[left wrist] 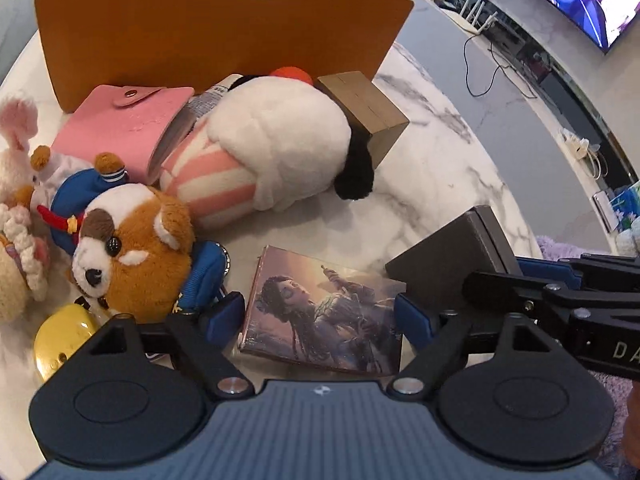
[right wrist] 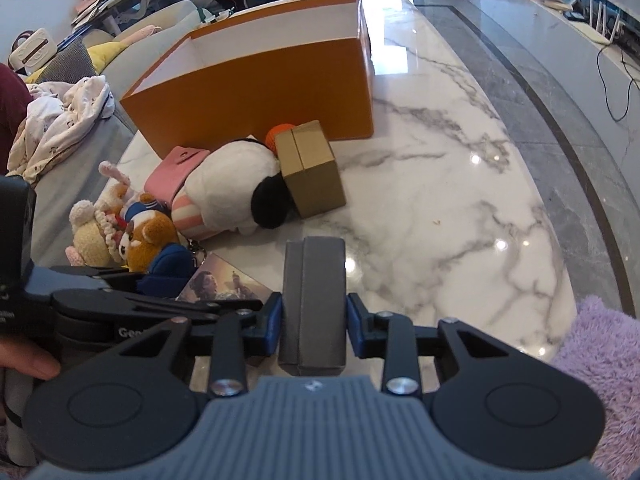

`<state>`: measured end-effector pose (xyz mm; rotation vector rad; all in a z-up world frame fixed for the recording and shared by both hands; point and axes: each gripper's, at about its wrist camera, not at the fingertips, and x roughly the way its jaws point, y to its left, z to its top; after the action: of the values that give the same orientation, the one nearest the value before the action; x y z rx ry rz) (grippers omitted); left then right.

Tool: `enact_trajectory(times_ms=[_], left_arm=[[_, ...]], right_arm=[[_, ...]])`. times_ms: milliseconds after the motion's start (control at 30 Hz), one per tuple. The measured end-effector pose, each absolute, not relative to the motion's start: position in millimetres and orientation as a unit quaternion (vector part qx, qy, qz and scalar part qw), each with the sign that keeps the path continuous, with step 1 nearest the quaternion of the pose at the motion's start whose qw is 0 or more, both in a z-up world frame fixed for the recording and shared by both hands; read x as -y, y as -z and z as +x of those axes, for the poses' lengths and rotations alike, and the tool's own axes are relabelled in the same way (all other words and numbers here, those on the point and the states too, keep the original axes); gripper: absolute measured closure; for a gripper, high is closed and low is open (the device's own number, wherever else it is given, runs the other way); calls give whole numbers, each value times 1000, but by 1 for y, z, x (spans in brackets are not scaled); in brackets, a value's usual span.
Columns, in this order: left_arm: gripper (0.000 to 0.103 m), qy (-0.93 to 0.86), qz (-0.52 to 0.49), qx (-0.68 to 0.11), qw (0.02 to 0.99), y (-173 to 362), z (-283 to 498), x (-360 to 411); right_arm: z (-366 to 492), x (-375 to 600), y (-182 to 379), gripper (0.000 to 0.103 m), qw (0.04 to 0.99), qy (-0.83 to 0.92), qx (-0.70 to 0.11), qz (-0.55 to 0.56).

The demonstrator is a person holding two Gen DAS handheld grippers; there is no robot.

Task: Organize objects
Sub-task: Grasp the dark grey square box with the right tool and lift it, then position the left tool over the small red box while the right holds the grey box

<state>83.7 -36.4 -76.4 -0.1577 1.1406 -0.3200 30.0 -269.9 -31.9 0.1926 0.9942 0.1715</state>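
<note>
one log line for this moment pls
left gripper: open around picture card | right gripper: shut on grey box | orange box: looks empty

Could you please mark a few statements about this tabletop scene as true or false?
1. The right gripper is clamped on the dark grey box. True.
2. The left gripper has its fingers on either side of the illustrated card box. True.
3. The orange box is full of toys. False: the part of its white interior that shows is bare.
4. The gold box sits inside the orange box. False: it rests on the marble table, beside the white plush.
</note>
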Motion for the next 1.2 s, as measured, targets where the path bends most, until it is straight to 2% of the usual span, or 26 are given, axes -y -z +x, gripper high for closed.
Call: enact_trajectory(times_ms=[33,100,200,400,433,500,533,567,633,733,800,900,1200], left_arm=[[8,149,-75,-538,826,76,84,36],[21,139,-74,-538,828,74,84,36],[33,129,-96,-547,822,72,84,29],[35,137,-98,-509,844,42,70,30],[38,147,-101,-499,848,35,67,30],[59,203,-133,-492,836,23,64,32],[65,224,-150,-497,825,20,63,36],[68,216,-124,-493,833,17,58,46],[68,207,-76,-482,848,16,52,60],[64,213,-95,-496,836,21,54,58],[41,183,-61,-500,844,23,52,57],[34,154,-53,-508,846,31,47,45],[31,119,-153,-543,817,76,48,5]], right_arm=[[31,271,33,67,869,-83,-478,100],[31,274,33,67,867,-82,-480,111],[31,274,34,67,866,-78,-480,116],[30,276,35,66,865,-74,-480,128],[30,276,35,66,865,-74,-480,129],[31,278,35,66,863,-75,-481,134],[32,280,36,66,860,-81,-484,145],[32,282,37,67,855,-84,-487,159],[33,284,38,68,853,-79,-489,165],[32,289,39,68,850,-75,-491,177],[31,289,37,68,853,-72,-489,170],[29,286,32,68,859,-74,-481,160],[19,267,33,68,864,-64,-487,106]])
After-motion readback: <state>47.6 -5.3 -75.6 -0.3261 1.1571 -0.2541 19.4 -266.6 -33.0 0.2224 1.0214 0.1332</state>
